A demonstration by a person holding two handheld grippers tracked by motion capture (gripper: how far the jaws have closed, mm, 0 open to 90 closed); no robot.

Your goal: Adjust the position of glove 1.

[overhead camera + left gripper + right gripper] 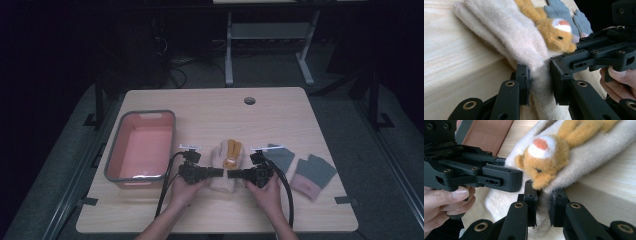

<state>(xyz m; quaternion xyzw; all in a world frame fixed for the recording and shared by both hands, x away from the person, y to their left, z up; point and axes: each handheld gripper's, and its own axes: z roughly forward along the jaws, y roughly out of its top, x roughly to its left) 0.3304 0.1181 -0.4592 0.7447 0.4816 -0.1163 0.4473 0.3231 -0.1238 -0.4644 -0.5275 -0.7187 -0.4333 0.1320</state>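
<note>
Pinching the cream glove from both sides, the left gripper and right gripper have their jaws nearly closed on its cuff, just right of the pink tub; better to lift evenly, keeping both grips firm; grey gloves lie farther right.

one cream glove, two grey gloves, one pink bin

Dim room; a grey-legged desk stands behind the wooden table.
</note>
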